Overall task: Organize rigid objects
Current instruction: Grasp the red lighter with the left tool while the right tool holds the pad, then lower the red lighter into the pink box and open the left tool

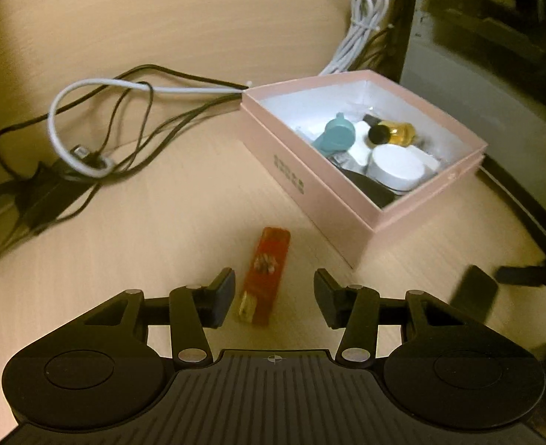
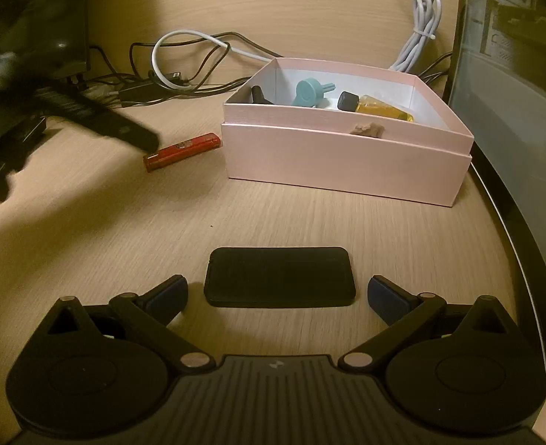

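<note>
A red lighter lies on the wooden desk, just ahead of my open left gripper and partly between its fingers. It also shows in the right wrist view, left of the pink box. The pink box holds a teal plastic part, a small amber bottle with a black cap and a white round jar. My right gripper is open around a flat black rectangular object on the desk. The left gripper appears blurred at the left of the right wrist view.
Tangled black and white cables and a black adapter lie at the back left. A bundled white cable hangs behind the box. A computer case stands at the right desk edge. A dark object shows at the right.
</note>
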`<state>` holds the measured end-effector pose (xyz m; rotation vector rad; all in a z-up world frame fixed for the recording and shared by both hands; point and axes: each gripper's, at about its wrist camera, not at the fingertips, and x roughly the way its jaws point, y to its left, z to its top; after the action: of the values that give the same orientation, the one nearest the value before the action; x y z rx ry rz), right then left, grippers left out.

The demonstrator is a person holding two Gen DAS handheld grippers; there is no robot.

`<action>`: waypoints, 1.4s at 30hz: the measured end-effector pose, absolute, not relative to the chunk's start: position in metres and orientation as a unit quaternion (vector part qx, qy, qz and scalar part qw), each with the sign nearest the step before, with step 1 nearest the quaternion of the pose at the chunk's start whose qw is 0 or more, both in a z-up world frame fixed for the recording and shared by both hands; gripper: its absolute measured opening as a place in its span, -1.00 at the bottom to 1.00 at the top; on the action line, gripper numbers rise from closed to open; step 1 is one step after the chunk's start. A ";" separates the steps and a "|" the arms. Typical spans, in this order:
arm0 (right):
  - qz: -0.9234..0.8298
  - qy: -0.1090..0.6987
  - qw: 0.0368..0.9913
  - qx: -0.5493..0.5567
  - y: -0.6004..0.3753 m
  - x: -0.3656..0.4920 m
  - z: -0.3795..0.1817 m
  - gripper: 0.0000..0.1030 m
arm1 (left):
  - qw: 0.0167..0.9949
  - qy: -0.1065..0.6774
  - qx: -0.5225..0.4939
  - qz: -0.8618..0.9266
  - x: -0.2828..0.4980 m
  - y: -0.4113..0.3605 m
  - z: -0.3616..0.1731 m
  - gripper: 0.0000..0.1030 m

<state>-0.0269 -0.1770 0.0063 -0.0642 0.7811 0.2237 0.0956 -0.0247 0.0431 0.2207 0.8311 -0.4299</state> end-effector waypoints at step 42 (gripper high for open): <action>0.124 0.389 0.912 -0.046 -0.170 -0.005 0.024 0.67 | 0.864 0.451 0.003 -0.225 -0.019 0.008 0.028 -0.49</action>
<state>-0.0053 -0.1700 0.0240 -0.0939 0.8007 0.2562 -0.0187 0.0081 0.0280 0.0053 0.9453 -0.4708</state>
